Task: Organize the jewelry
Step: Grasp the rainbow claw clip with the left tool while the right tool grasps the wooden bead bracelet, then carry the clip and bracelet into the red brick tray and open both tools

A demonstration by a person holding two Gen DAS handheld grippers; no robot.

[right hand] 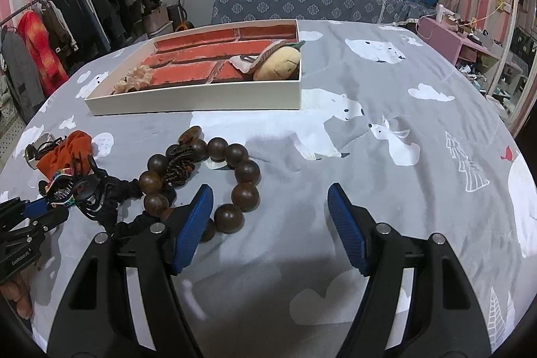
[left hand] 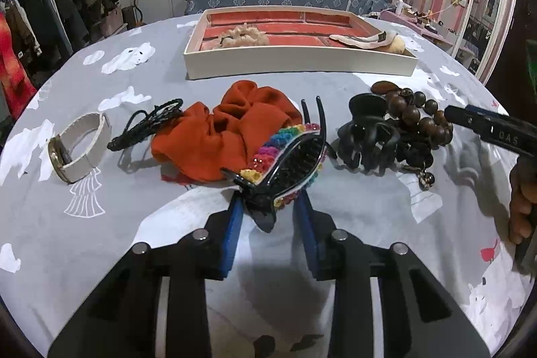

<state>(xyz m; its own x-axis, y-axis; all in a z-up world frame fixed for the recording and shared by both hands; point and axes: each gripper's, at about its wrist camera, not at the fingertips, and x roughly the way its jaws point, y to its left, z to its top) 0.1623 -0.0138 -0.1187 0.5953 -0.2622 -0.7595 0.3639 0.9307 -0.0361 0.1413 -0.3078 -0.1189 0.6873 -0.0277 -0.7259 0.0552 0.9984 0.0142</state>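
Note:
My left gripper (left hand: 270,207) is shut on a black claw clip with a rainbow crochet trim (left hand: 288,161), held just above the cloth; it also shows in the right wrist view (right hand: 62,187). An orange scrunchie (left hand: 221,131), a black cord (left hand: 147,123), a white watch (left hand: 79,148), a second black claw clip (left hand: 367,140) and a wooden bead bracelet (left hand: 419,116) lie on the cloth. My right gripper (right hand: 270,207) is open and empty, its left finger beside the bead bracelet (right hand: 235,180). The white tray with red lining (left hand: 295,64) sits behind.
The tray (right hand: 201,99) holds a beige scrunchie (right hand: 134,78), a cream hair clip (right hand: 248,61) and a yellow plush piece (right hand: 277,64). A grey polar-bear cloth (right hand: 369,140) covers the table. A clothes rack stands at the far left.

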